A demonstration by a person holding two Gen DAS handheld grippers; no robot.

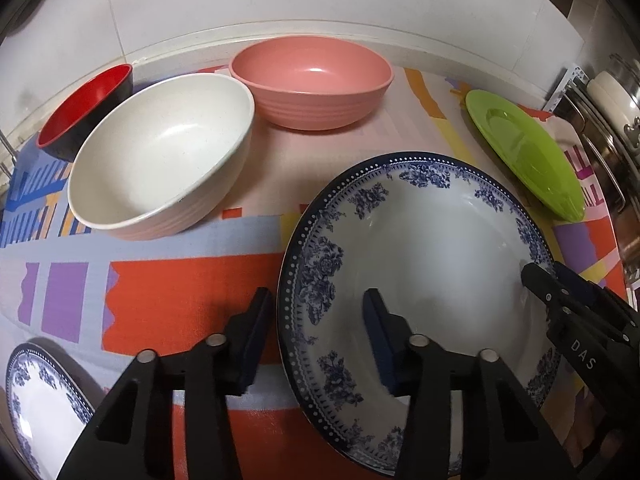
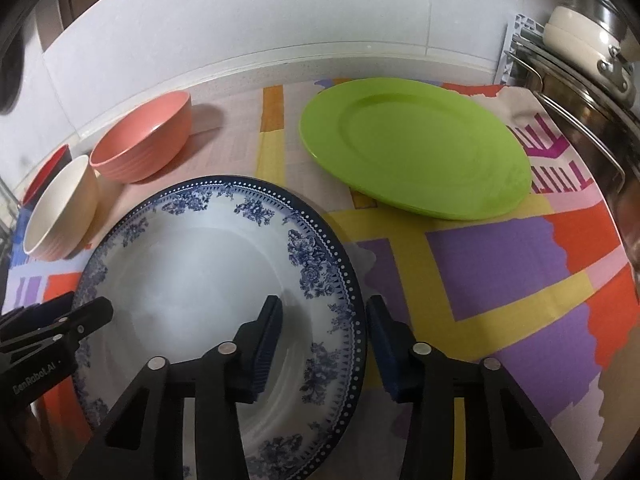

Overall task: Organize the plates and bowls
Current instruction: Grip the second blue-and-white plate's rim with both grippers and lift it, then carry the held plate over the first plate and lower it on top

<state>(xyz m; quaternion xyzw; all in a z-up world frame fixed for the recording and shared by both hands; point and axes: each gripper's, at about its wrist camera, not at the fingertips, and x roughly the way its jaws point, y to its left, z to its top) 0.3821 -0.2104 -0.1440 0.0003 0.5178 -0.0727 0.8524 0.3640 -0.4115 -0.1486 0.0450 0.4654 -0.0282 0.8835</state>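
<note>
White tiled wall behind; tabletop [image 2: 500, 264] covered by a multicoloured patterned cloth. Left gripper [image 1: 320, 316]: jaws apart, straddling the near-left rim of the blue-and-white floral plate [image 1: 432, 248], one finger outside, one over the well; pads not visibly pressing. Right gripper [image 2: 322, 322]: jaws likewise apart across the opposite rim of the same plate. Lettering "DAS" readable on the right gripper seen from the left; "DenRobot.AI", partly blurred, on the left one seen from the right. Beyond the jaws: cream bowl [image 1: 160, 152], pink bowl [image 1: 312, 80], red bowl [image 1: 84, 108], green plate [image 2: 412, 144]. Second floral plate [image 1: 40, 404] beside the left jaws.
</note>
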